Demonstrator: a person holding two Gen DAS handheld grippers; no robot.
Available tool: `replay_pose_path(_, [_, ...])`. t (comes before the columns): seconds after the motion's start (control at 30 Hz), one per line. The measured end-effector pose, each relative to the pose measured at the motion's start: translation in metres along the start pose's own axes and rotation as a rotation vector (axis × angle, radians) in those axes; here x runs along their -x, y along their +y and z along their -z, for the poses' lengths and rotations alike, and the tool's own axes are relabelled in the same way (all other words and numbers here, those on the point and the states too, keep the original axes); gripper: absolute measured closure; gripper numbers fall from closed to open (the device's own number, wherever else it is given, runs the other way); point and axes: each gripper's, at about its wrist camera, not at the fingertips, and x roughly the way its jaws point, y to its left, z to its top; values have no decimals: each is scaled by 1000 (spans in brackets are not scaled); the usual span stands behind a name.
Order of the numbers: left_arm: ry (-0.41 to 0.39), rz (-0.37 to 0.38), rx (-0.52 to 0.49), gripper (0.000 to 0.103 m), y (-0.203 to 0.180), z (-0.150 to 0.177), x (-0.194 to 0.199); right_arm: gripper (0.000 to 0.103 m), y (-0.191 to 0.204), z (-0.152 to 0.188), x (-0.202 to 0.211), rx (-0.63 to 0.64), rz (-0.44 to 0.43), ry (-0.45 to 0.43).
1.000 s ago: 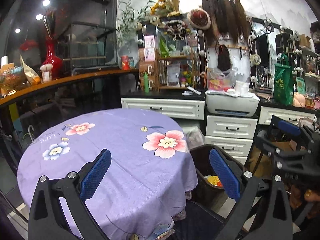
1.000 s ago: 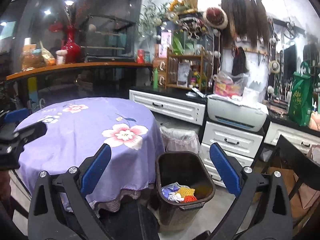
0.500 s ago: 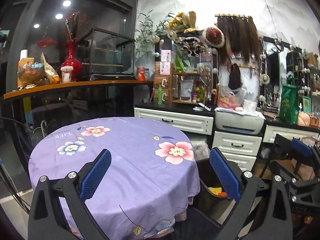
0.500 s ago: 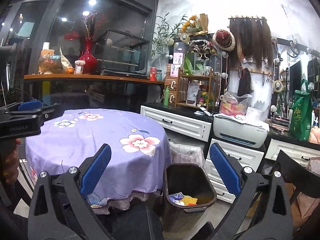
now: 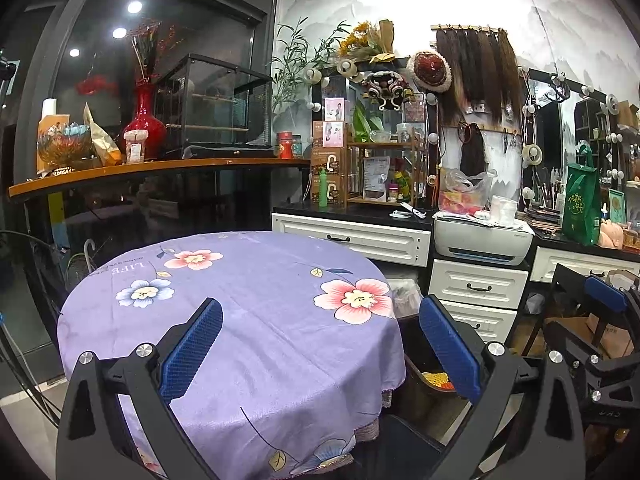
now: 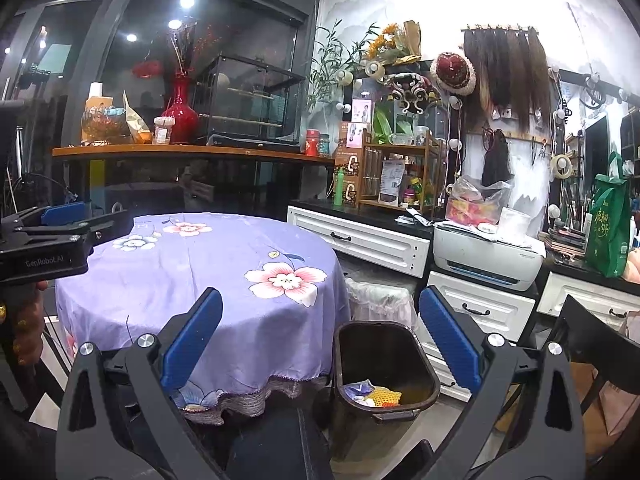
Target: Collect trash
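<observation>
A dark brown trash bin stands on the floor right of the round table with a purple flowered cloth. Crumpled trash, orange, white and blue, lies in its bottom. In the left wrist view the bin is partly hidden behind the table. My left gripper is open and empty above the table's near edge. My right gripper is open and empty, held above and in front of the bin. The left gripper also shows at the left edge of the right wrist view.
White drawer cabinets with a printer line the back wall. A second bin with a white liner stands behind the brown one. A dark chair is at the right. A wooden shelf with a red vase runs behind the table.
Both grippers have pulled back and risen from the table and bin, so the view is wider. Both stay open and empty.
</observation>
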Motion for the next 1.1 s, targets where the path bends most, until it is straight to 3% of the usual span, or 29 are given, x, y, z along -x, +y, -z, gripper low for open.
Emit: replay_pose_path(1.1, [34,2,-13,5,0,4,-6,6,-1,5,-7,-21,-22,23])
